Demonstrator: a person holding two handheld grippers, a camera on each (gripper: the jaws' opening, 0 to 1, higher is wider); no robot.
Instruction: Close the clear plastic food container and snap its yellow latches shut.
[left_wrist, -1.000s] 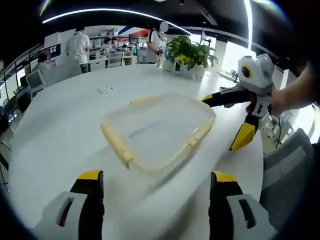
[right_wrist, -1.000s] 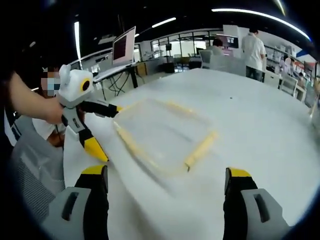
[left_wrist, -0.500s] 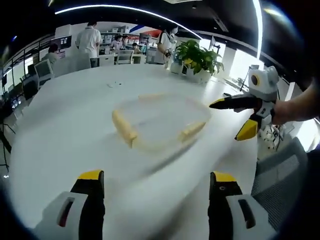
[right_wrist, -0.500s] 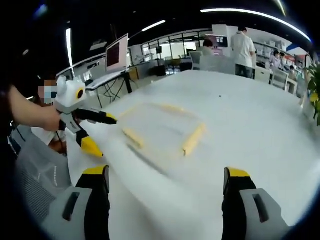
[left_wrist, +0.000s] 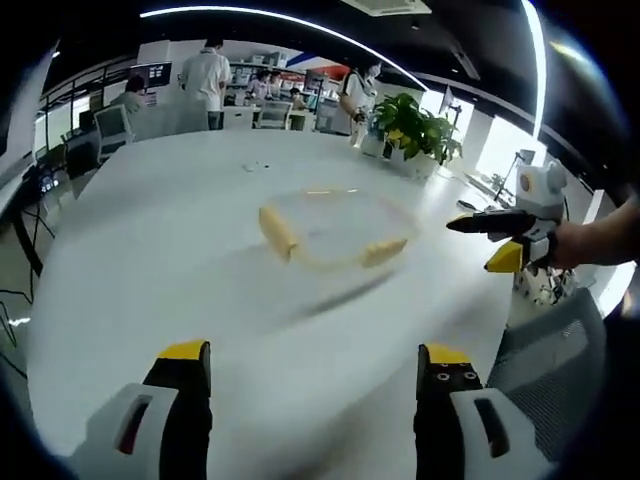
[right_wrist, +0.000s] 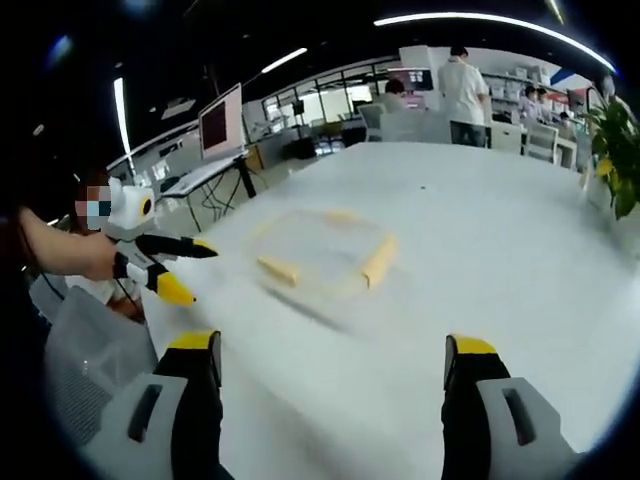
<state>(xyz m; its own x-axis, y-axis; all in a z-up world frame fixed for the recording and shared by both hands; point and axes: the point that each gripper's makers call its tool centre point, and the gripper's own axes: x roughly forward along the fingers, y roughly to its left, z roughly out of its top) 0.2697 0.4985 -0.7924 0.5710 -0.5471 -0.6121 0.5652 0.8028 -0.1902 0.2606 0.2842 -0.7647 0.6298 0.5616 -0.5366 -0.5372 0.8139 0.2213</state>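
left gripper view: left tool (left_wrist: 310, 410) jaws wide, holding nothing. clear plastic container (left_wrist: 338, 227), yellow latches (left_wrist: 276, 231), lies mid-counter (left_wrist: 150, 260), blurred, well apart. right tool (left_wrist: 500, 240) at right, jaws parted. potted plant (left_wrist: 415, 135) beyond.

right gripper view: right tool (right_wrist: 330, 410) wide, empty. container (right_wrist: 325, 252) ahead on white counter (right_wrist: 500, 260); left tool (right_wrist: 170, 265) at left, parted. no writing legible.

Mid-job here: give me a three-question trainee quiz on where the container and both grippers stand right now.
1. True or false: the right gripper grips the clear container.
2. The left gripper is: A open, B shut on a latch, C inside the container.
3. What plant stands on the white table beyond the container?

Key: 1 false, both are apart from it. 2 A. 3 a potted green plant.
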